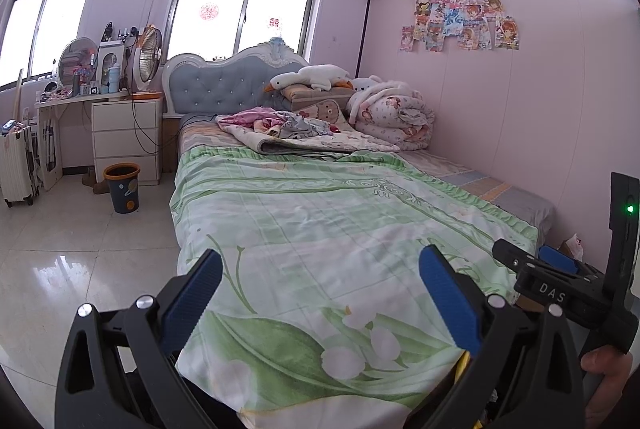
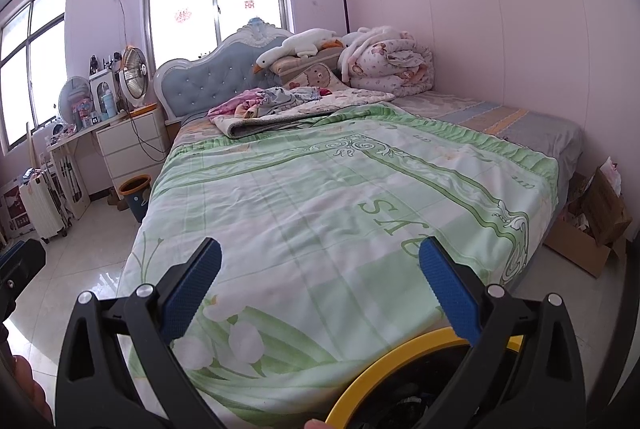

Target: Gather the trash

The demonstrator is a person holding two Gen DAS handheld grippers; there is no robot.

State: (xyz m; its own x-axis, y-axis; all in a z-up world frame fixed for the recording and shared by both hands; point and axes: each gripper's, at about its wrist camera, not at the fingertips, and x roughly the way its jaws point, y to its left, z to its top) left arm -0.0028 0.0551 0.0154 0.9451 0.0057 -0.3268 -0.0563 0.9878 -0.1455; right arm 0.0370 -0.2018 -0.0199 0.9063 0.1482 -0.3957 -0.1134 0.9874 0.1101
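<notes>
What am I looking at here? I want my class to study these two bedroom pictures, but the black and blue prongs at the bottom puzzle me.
There is no robot arm here. A person holds a hand-held gripper in each hand, and each carries a wide-angle camera looking along its two blue-padded fingers. One picture is from the left gripper, the other from the right gripper. Both have their jaws wide apart and hold nothing. In the left view the right gripper also shows at the far right.

Ahead lies a bed under a green floral quilt, with crumpled clothes, a rolled duvet and a plush goose near the headboard. A waste bin stands on the floor beside the bed. A yellow-rimmed container sits below the right gripper.
</notes>
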